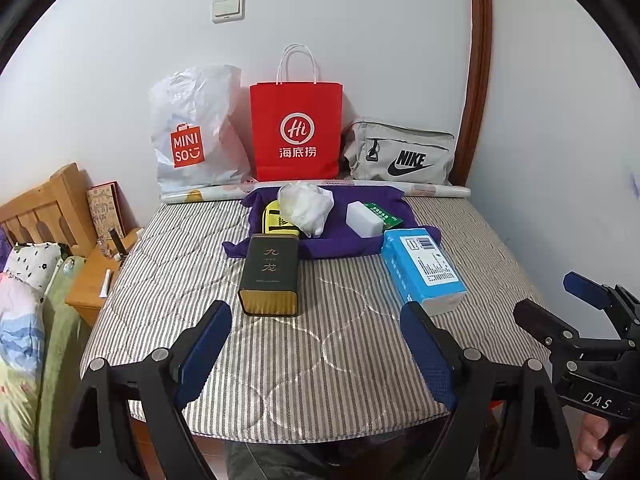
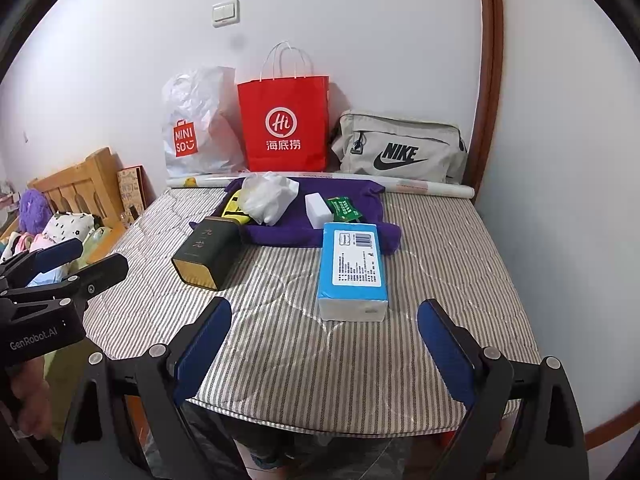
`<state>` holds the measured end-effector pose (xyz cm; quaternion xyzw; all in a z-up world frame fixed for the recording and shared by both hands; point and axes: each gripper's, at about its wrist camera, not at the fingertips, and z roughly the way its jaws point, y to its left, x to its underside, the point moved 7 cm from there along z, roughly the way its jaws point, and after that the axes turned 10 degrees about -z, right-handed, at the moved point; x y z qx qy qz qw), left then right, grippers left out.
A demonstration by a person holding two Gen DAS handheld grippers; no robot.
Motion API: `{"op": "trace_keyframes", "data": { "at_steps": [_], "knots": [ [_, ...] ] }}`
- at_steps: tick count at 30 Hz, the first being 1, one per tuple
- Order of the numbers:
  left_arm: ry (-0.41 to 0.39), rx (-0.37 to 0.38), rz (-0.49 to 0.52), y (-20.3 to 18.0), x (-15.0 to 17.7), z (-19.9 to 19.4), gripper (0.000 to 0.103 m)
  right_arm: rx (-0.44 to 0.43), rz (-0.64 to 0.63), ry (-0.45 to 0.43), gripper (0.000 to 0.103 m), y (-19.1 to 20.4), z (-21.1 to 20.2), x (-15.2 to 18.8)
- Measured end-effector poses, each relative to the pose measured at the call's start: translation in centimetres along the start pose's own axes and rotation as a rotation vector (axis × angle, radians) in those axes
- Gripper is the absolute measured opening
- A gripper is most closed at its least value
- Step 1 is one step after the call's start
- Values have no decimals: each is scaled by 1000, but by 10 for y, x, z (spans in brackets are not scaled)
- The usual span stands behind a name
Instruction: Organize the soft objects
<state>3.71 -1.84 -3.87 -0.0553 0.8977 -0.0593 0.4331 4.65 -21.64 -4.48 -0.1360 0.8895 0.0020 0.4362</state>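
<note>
- The task looks barely begun: both grippers hang over the near edge of the striped mattress, and neither touches anything.
- The left gripper has its jaws spread wide apart with only bare mattress between them; the right gripper stands the same way, wide apart and empty.
- The soft things sit toward the far end of the bed. A purple cloth lies spread and rumpled, and on it rest a crumpled white plastic bag, a white block, a green packet and a yellow and black item.
- The blue tissue pack lies just in front of the cloth, its far end overlapping the cloth's edge. It is the closest thing to the right gripper.
- The dark tin lies on its side, its far end against the cloth's front edge; it looks rigid, so probably no part of the sorting.
- Against the wall stand a white shopping bag, a red paper bag and a grey pouch; any of them could serve as a container, though which one is meant I cannot tell.
- Nothing appears sorted or folded; every pick and placement seems left to do.
</note>
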Motion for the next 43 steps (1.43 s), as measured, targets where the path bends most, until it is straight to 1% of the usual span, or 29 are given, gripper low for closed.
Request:
{"op": "trace_keyframes", "data": {
  "at_steps": [40,43],
  "knots": [
    [3,6,-13,-2,-2,3,86,1,-6,-4,93,3,-5,-2],
    [-10,13,-15,-3,-5,3,86,-8,-1,-11,93,3,-4,-3]
  ]
}}
